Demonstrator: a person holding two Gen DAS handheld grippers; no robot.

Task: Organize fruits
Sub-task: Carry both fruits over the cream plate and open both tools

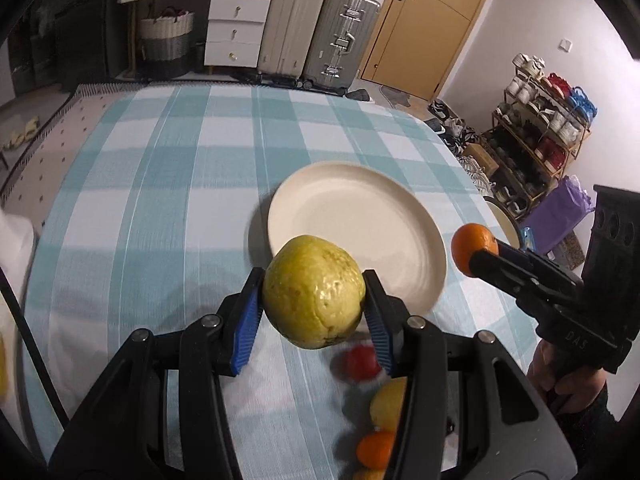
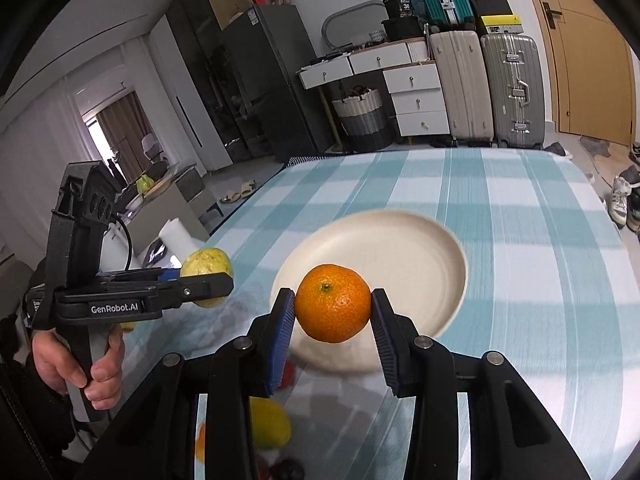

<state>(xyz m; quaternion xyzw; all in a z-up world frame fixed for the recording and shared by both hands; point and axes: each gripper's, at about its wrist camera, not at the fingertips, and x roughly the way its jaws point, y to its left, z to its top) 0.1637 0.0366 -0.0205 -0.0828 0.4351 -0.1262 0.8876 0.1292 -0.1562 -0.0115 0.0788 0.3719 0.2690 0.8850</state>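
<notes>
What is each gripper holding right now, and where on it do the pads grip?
The left gripper clamps a yellow-green guava across its widest middle. The right gripper pinches a mandarin at its two sides, stem end facing the camera.

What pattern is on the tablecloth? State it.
Light blue and white checks on the tablecloth, clearest in the left wrist view.

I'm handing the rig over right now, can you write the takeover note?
Left gripper: shut on the guava, held in the air short of the plate.
Right gripper: shut on the orange, held above the plate's near rim.
Plate: on the checked cloth, nothing on it yet.
Done: both fruits picked up.
Left: set both on the plate, then fetch the red fruit, yellow fruit and small orange lying on the cloth near you.
</notes>
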